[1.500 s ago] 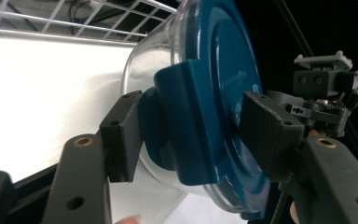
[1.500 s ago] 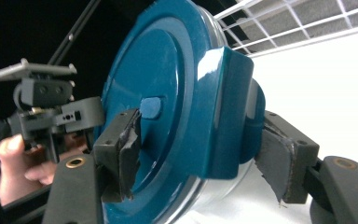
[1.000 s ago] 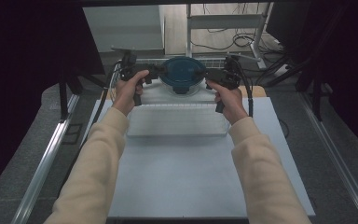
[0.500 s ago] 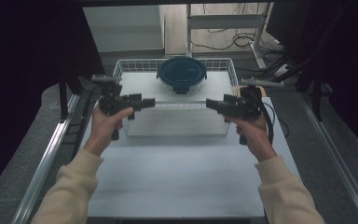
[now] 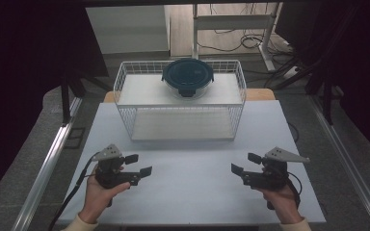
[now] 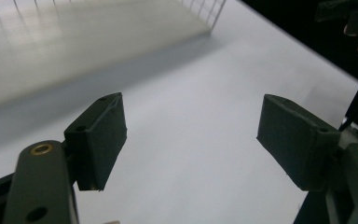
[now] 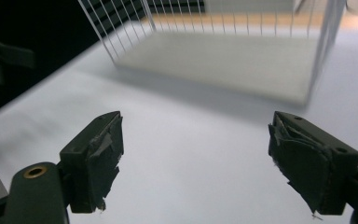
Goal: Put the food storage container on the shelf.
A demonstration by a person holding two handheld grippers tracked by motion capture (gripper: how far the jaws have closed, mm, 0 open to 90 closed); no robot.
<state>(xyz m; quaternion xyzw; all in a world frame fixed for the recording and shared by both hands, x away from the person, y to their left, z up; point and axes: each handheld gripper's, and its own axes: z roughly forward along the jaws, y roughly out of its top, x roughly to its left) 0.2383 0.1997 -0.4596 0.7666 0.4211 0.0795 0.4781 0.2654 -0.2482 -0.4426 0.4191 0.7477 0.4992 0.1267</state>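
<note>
A round glass container with a dark blue lid [image 5: 188,77] sits on the top shelf of a white wire rack [image 5: 180,101] at the back of the table. My left gripper [image 5: 138,164] is low over the front left of the table, open and holding nothing, pointing right. My right gripper [image 5: 245,163] hovers at the front right, open too, pointing left. In the left gripper view the gripper [image 6: 191,135] has bare tabletop between its fingers. In the right gripper view the gripper [image 7: 196,154] faces the rack [image 7: 223,51], its pads [image 7: 98,154] worn.
The light grey table [image 5: 192,192] spreads between the two grippers and the rack. A metal rail [image 5: 48,163] runs along the left side and another [image 5: 351,168] along the right. Cables [image 5: 250,43] lie on the floor behind the rack.
Both hands have pulled back from the rack toward the front of the table, spreading apart. The lidded container stays on the top shelf. Both grippers are now open and empty.
</note>
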